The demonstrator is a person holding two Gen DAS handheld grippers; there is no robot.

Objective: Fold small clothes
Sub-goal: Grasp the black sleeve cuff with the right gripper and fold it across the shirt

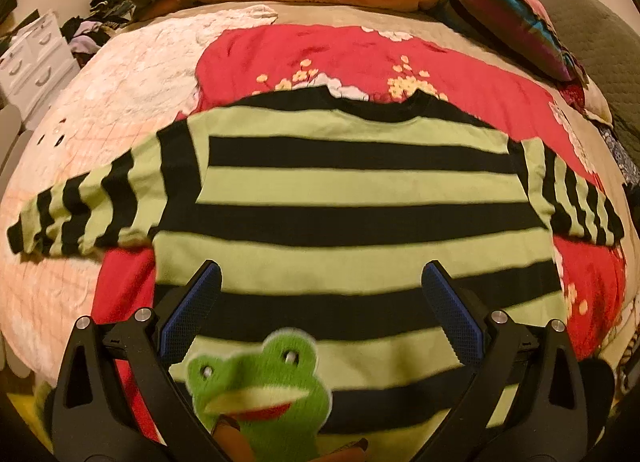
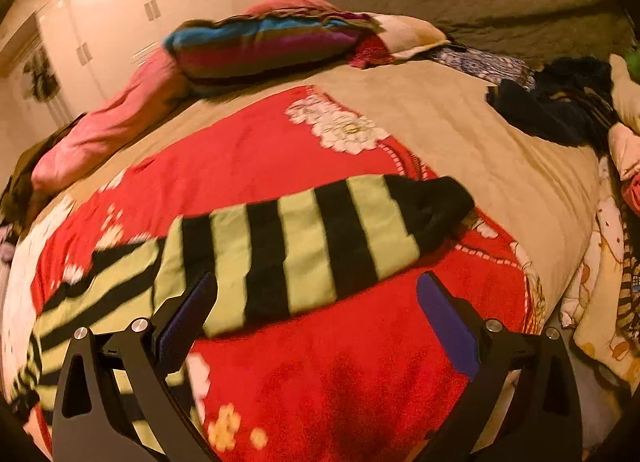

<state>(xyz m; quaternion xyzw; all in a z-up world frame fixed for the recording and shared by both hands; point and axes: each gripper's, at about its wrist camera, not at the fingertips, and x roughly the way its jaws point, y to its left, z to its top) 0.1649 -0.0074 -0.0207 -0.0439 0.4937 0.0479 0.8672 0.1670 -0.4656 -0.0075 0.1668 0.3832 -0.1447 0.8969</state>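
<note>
No readable writing or brand anywhere, the only "logo" is a fuzzy green frog patch [image 1: 260, 382] on the striped sweater [image 1: 340, 221], sitting low between the left tongs' fingers.

Left tongs [image 1: 320, 294] are spread wide, blue pads apart, nothing pinched; they hang over the lower body of the sweater. The sweater lies flat on the red floral blanket [image 1: 460, 73] on the bed, sleeves out to either side, collar far ahead of the tongs.

Right tongs [image 2: 318, 298] are wide apart too and holding nothing. One striped sleeve [image 2: 312, 246] runs across just ahead of them, its near edge at the left finger, black cuff up and to the right.
</note>
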